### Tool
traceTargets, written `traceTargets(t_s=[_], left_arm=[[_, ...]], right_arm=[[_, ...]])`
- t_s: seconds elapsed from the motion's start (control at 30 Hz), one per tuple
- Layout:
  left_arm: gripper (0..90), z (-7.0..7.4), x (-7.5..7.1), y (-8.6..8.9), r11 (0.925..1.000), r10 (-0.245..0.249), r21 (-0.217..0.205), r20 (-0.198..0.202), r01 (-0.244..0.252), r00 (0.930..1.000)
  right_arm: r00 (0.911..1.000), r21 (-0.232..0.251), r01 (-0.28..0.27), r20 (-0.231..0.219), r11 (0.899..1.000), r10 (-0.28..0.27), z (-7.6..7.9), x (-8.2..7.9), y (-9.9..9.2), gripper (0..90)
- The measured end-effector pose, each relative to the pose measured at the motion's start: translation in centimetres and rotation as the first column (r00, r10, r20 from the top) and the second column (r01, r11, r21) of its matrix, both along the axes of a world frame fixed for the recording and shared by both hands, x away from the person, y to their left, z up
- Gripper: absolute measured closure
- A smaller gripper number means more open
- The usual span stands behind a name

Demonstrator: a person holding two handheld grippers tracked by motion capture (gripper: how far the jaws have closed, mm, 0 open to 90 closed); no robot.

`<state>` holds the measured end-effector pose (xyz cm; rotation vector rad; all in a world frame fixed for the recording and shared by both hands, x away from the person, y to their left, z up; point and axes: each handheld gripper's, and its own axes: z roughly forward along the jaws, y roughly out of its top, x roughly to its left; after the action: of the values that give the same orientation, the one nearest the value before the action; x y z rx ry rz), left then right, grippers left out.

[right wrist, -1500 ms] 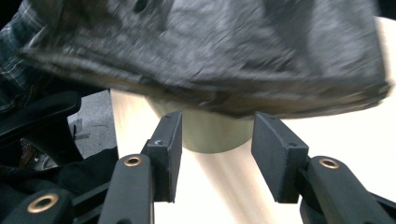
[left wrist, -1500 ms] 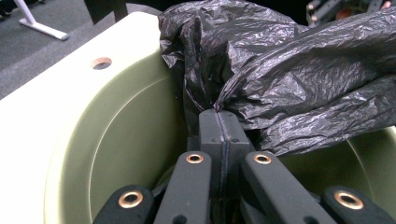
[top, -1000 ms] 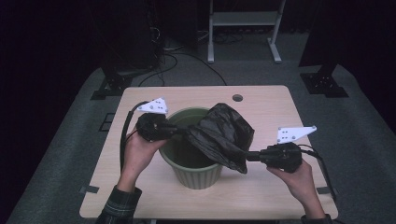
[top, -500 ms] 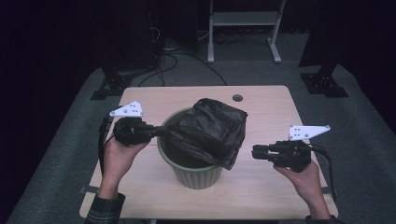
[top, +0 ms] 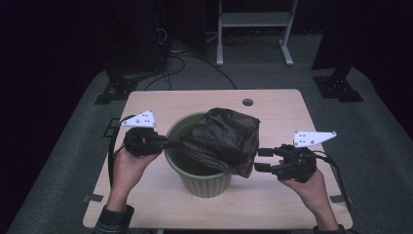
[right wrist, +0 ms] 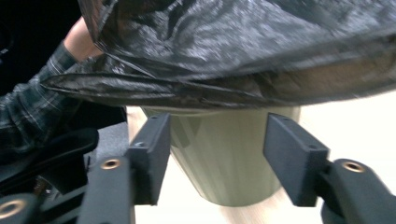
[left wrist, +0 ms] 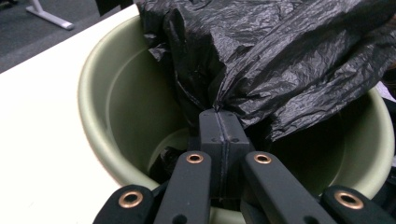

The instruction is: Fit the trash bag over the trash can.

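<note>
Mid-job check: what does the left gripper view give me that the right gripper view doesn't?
Left gripper view: the left tool shut on a pinch of the black bag, and the green bin's inside. Right gripper view: the right tool, jaws apart and just opening, nothing between them, under the bag's edge; the bin's outer wall; a plaid sleeve. Both: bag, bin, table.
</note>
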<state>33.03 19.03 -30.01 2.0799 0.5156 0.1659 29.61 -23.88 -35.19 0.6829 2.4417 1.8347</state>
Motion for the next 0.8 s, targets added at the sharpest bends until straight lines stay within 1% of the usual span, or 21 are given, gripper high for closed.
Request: traceTargets(t_s=[0.07,0.1,0.13,0.17,0.23,0.27,0.3,0.33,0.37,0.4,0.43,0.47,0.5,0.6,0.67,0.73,0.8], left_arm=[[90.0,0.0,-0.1,-0.2,1.0000,-0.003,0.000,-0.002,0.003,1.0000],[90.0,-0.1,-0.2,-0.6,0.9999,-0.016,0.005,0.000,0.016,0.9999],[90.0,-0.2,-0.2,-0.9,0.9996,-0.027,0.011,-0.002,0.027,0.9996],[90.0,-0.2,-0.3,-1.0,0.9995,-0.030,0.013,-0.001,0.030,0.9995],[90.0,-0.2,-0.3,-1.4,0.9988,-0.044,0.019,-0.003,0.044,0.9990],[90.0,-0.2,-0.4,-1.6,0.9988,-0.046,0.018,-0.004,0.046,0.9989],[90.0,-0.2,-0.4,-1.7,0.9984,-0.052,0.022,-0.003,0.052,0.9987],[90.0,-0.2,-0.4,-1.9,0.9980,-0.059,0.022,-0.004,0.059,0.9982],[90.0,-0.2,-0.5,-2.2,0.9975,-0.057,0.041,0.002,0.057,0.9984],[90.0,-0.2,-0.5,-2.2,0.9975,-0.057,0.041,0.002,0.057,0.9984],[90.0,-0.1,-0.5,-2.2,0.9976,-0.061,0.033,-0.001,0.061,0.9981],[90.0,-0.1,-0.5,-2.2,0.9977,-0.061,0.028,-0.002,0.061,0.9981],[90.0,-0.1,-0.5,-2.2,0.9978,-0.059,0.031,-0.002,0.059,0.9983],[90.0,0.1,-0.5,-2.4,0.9977,-0.061,0.031,0.005,0.061,0.9981],[90.0,0.4,-0.5,-2.6,0.9974,-0.064,0.033,0.013,0.063,0.9979],[90.0,0.6,-0.6,-3.0,0.9971,-0.067,0.037,0.017,0.066,0.9976],[90.0,0.8,-0.7,-3.5,0.9964,-0.069,0.052,0.021,0.067,0.9974]], right_arm=[[1.0000,0.003,-0.002,-0.003,1.000,0.002,0.1,0.0,0.1,38.0],[1.0000,0.000,0.001,0.000,1.000,-0.001,0.2,0.0,0.2,37.0],[1.0000,0.000,-0.004,0.006,1.000,0.004,0.4,0.2,0.7,35.3],[1.0000,-0.006,-0.006,0.007,1.000,0.006,0.6,0.3,1.0,35.8],[0.9997,-0.007,-0.019,0.018,1.000,0.019,0.9,0.4,1.5,43.3],[0.9992,-0.011,-0.026,0.031,1.000,0.027,1.2,0.6,1.9,46.6],[0.9990,-0.013,-0.029,0.033,0.999,0.029,1.3,0.7,2.1,48.8],[0.9989,-0.013,-0.035,0.031,0.999,0.035,1.4,0.8,2.5,54.6],[0.9984,-0.015,-0.041,0.039,0.999,0.042,1.6,1.0,2.9,59.8],[0.9984,-0.015,-0.041,0.039,0.999,0.042,1.6,1.0,2.9,59.8],[0.9974,-0.011,-0.039,0.061,0.999,0.039,1.9,1.1,3.2,73.4],[0.9970,0.006,-0.044,0.064,0.999,0.043,2.1,1.1,3.2,74.9],[0.9974,0.006,-0.037,0.062,0.999,0.037,2.2,1.1,3.2,73.2],[0.9979,0.007,-0.034,0.055,0.999,0.034,2.4,0.8,2.9,61.4],[0.9978,0.001,-0.045,0.049,0.999,0.045,2.4,0.2,2.6,56.8],[0.9977,0.000,-0.059,0.034,0.998,0.059,2.3,-0.5,2.2,51.4],[0.9975,0.002,-0.066,0.025,0.998,0.066,2.2,-1.3,1.8,46.9]])
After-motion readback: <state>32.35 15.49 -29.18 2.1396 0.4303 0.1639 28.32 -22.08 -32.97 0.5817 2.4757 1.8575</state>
